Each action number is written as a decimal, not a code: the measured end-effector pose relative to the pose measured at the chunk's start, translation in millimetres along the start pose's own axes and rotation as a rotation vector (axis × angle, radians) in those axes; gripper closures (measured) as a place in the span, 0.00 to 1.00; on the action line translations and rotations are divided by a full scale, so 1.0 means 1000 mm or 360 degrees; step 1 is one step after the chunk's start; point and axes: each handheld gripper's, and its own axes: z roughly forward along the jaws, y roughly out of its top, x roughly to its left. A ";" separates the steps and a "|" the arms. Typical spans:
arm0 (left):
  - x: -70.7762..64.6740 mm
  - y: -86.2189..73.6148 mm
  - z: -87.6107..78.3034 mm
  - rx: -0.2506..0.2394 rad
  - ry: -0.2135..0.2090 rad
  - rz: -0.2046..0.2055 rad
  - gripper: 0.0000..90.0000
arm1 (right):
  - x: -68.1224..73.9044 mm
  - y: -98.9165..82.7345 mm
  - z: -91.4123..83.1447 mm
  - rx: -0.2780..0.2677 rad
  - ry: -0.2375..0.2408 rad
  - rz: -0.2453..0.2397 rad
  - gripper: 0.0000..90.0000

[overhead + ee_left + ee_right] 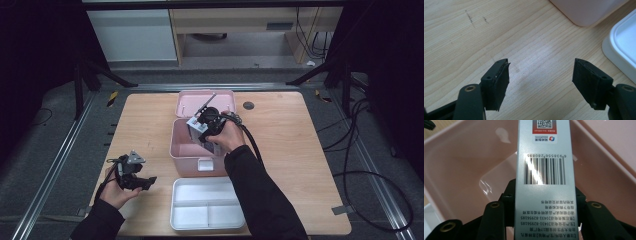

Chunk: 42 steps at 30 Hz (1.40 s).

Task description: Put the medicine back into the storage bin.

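While the worktop [280, 165] carries the open pink box [180, 150], the right hand-held gripper [207, 131] grips a silver carton [544, 170] just above its cavity; lower it straight, clear of the walls, before releasing. The left hand-held gripper [540, 82] rests wide open, empty.

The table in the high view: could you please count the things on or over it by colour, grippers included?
Pink: 1, the open box with its lid
White: 1, the divided tray
Grey: 1, the carton held over the open box
Black: 2, the left gripper and the right gripper
Total: 5
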 end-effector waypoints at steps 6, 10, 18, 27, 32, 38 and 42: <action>0.000 0.000 0.000 0.0001 0.0000 0.0007 0.32 | 0.003 0.000 0.003 0.0008 -0.0029 -0.0036 0.59; 0.000 0.001 -0.001 -0.0003 0.0000 0.0007 0.33 | 0.002 0.000 -0.006 -0.0053 -0.0026 -0.0033 0.58; -0.003 0.004 -0.006 -0.0032 -0.0018 0.0028 0.35 | 0.001 -0.008 -0.041 -0.0209 -0.0015 -0.0005 0.54; -0.012 0.011 -0.019 -0.0102 -0.0067 0.0098 0.41 | 0.003 -0.035 -0.090 -0.0358 -0.0059 -0.0043 0.51; -0.020 0.016 -0.025 -0.0143 -0.0119 0.0152 0.46 | 0.005 -0.056 -0.111 -0.0414 -0.0064 -0.0054 0.51; -0.029 0.019 -0.029 -0.0150 -0.0188 0.0219 0.52 | 0.003 -0.082 -0.125 -0.0446 -0.0116 -0.0045 0.49; -0.033 0.021 -0.032 -0.0162 -0.0200 0.0261 0.55 | 0.004 -0.100 -0.125 -0.0429 -0.0131 -0.0048 0.49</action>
